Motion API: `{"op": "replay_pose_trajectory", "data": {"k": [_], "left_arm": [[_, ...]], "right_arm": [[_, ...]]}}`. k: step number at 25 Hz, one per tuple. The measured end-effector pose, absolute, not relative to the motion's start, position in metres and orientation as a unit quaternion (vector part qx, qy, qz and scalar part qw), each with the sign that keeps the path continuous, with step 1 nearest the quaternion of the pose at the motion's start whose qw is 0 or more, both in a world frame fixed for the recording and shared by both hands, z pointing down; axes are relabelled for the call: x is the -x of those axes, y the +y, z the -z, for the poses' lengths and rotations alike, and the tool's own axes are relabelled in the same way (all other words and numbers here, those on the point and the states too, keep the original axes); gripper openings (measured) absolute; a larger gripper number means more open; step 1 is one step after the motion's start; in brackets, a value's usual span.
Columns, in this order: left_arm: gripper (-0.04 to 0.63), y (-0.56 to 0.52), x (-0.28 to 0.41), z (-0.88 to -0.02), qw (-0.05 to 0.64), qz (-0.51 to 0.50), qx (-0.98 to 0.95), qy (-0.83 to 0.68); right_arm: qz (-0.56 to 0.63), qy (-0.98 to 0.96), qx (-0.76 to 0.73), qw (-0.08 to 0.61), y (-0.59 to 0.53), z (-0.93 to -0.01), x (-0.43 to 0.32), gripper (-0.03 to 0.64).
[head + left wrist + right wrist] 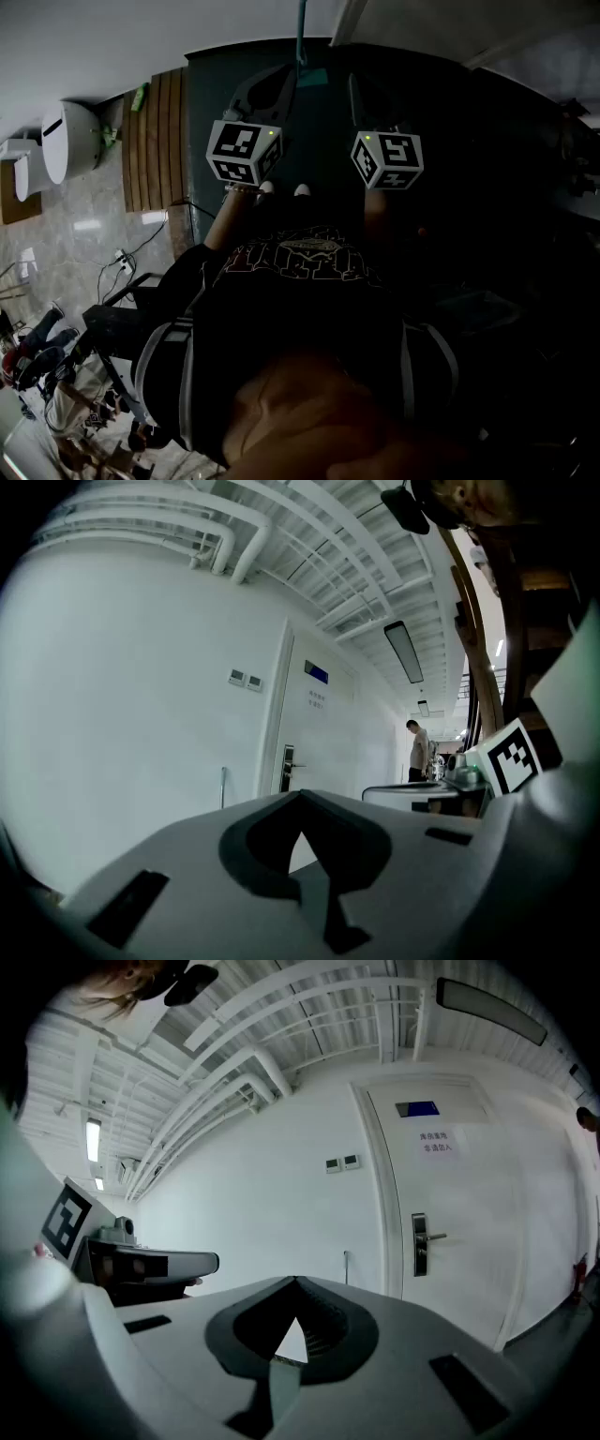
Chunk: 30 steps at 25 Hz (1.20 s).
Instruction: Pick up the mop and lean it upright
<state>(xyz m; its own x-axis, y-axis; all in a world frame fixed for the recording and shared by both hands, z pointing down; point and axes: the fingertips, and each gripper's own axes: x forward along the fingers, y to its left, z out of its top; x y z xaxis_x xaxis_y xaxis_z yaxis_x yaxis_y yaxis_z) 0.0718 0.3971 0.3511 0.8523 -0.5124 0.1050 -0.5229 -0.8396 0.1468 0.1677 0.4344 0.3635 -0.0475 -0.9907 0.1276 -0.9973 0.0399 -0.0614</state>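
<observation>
— What sort of room is it?
— A white corridor with a plain white wall (122,686) and a ribbed ceiling (234,1063) hung with pipes. There is a white door (469,1241) with a lever handle (424,1239) and a small blue sign (417,1108) above it.

— And the mop?
— I can't name it for certain. A thin teal pole (301,33) stands upright against the wall, ahead of both sets of jaws and between them, with a teal piece at its foot. In the left gripper view it shows a little left of the jaw tips. In the right gripper view it shows a little right of them, beside the door frame. It is too small to tell whether that piece is a mop head.

— Is either gripper on it?
— No, it is well apart from both. The left gripper (300,799) has its jaws closed tip to tip with nothing between them. The right gripper (295,1283) is the same, jaws together and empty. Both point roughly level at the wall.

— What else lies around the jaws?
— Each gripper view catches the other gripper's marker cube (511,757) off to one side. Far to the right of the left jaws a person (417,750) stands down the corridor. Behind the jaws, the head view shows the holder's black printed T-shirt (300,272). Off to the left of the left jaws are a wooden slatted panel (155,131) and cables (122,267) on a pale floor.
</observation>
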Motion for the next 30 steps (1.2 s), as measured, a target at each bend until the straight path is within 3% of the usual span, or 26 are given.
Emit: {"op": "replay_pose_trajectory", "data": {"k": [20, 30], "left_arm": [[0.043, 0.38, -0.081, -0.361, 0.099, -0.03, -0.952, -0.29], [0.043, 0.273, -0.083, -0.368, 0.114, -0.022, -0.954, -0.276]], "right_arm": [[-0.07, -0.724, -0.685, 0.028, 0.418, -0.37, -0.186, 0.018], [-0.072, -0.708, -0.702, 0.04, 0.322, -0.374, -0.192, 0.018]]}}
